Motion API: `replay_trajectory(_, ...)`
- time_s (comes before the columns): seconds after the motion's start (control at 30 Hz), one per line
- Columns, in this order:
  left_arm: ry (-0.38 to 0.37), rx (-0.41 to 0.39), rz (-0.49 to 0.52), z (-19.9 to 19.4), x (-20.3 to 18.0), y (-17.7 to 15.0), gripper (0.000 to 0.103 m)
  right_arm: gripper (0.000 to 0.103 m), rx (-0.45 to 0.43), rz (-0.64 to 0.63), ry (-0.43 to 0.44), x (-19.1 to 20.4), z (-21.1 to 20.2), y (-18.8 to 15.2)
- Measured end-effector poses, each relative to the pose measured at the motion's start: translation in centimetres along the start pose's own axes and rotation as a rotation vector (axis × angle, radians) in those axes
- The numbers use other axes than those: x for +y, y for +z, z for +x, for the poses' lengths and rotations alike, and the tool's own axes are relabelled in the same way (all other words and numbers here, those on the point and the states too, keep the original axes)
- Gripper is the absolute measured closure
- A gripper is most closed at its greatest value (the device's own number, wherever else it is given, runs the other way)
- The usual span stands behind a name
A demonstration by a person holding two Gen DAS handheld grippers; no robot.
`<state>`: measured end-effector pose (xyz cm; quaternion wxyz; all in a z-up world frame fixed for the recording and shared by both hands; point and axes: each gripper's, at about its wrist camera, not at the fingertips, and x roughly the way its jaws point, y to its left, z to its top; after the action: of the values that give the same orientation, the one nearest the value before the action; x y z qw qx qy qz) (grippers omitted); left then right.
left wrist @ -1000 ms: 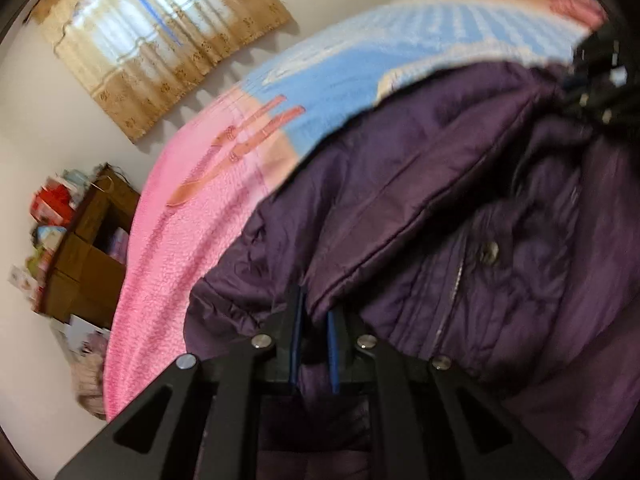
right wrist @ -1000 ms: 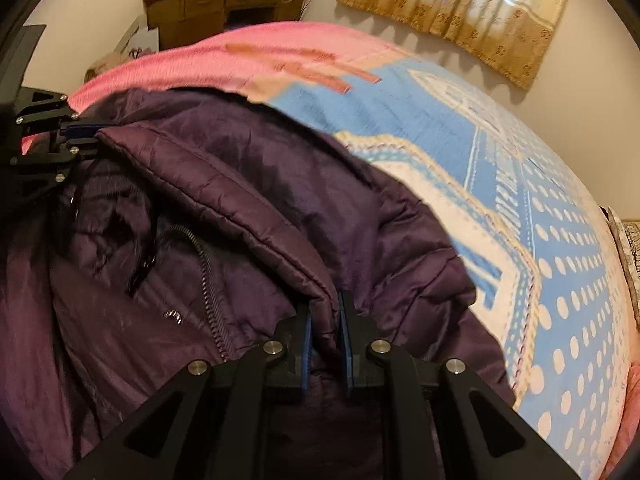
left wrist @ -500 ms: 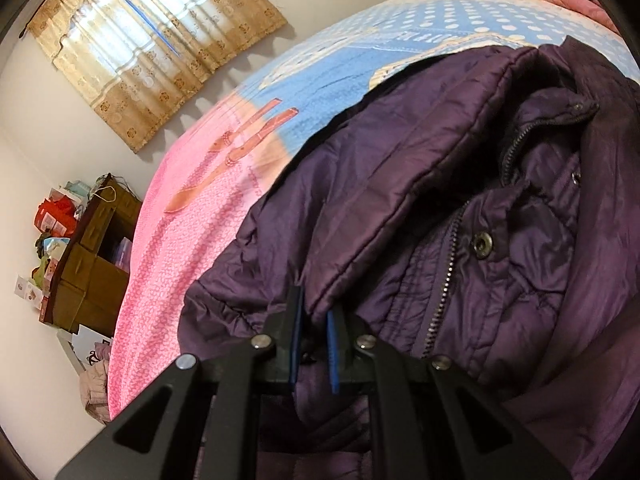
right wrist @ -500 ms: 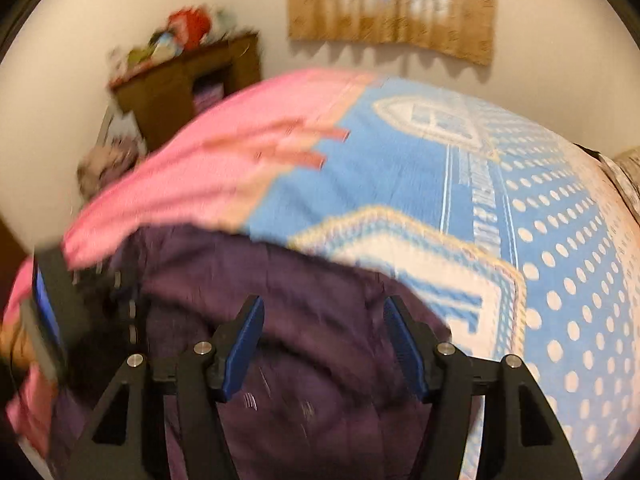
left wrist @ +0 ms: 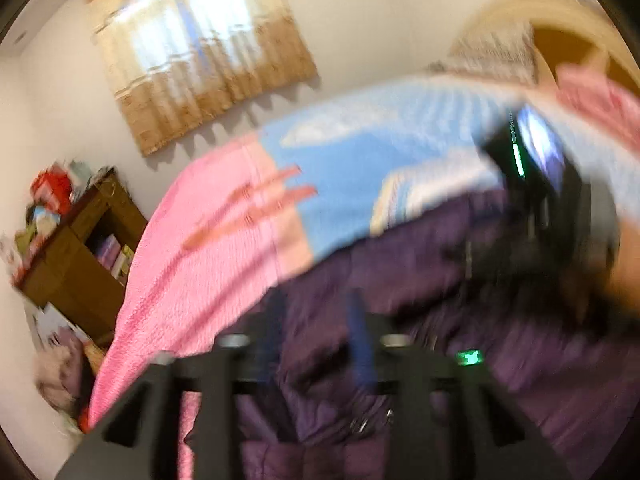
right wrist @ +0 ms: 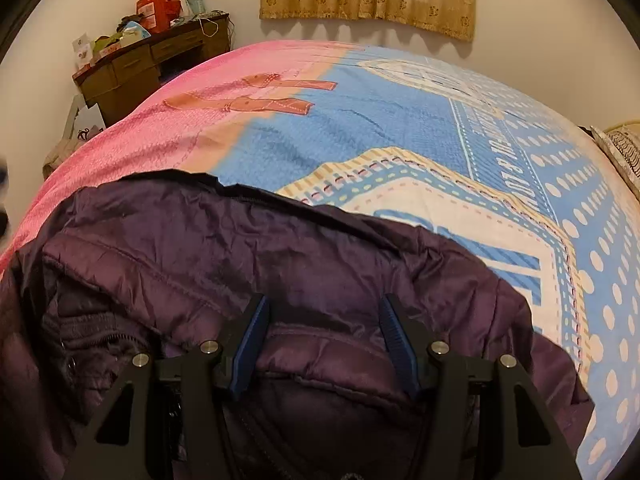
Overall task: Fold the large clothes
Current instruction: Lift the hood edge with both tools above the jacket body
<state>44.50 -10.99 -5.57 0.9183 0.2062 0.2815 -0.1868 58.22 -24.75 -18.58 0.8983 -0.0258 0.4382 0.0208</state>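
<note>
Two black hand-held grippers with blue-padded fingers

The right gripper [right wrist: 322, 342] has matte black angular finger arms with triangular cut-outs, four round silver screw heads across its crossbar, and ribbed dark-blue pads [right wrist: 249, 344] lining the inner faces. The left gripper [left wrist: 316, 344], blurred, shows the same black frame, silver screws and blue pads, plus a small green light just right of its fingers. A person's hand [left wrist: 624, 264] shows only as a blur at the frame's right edge.
</note>
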Motion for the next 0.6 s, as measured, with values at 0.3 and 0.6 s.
replay_trajectory(0.3,0.093,0.265,-0.109,11.3,-0.2,-2.5,0.04,0.045,-0.024,0.008,0.025,-0.9,0.7,-1.4)
replay_trajectory(0.6,0.091,0.231,-0.188,12.2,-0.5,-5.0,0.037,0.044,-0.042,0.035,0.047,-1.2,1.4,-1.7)
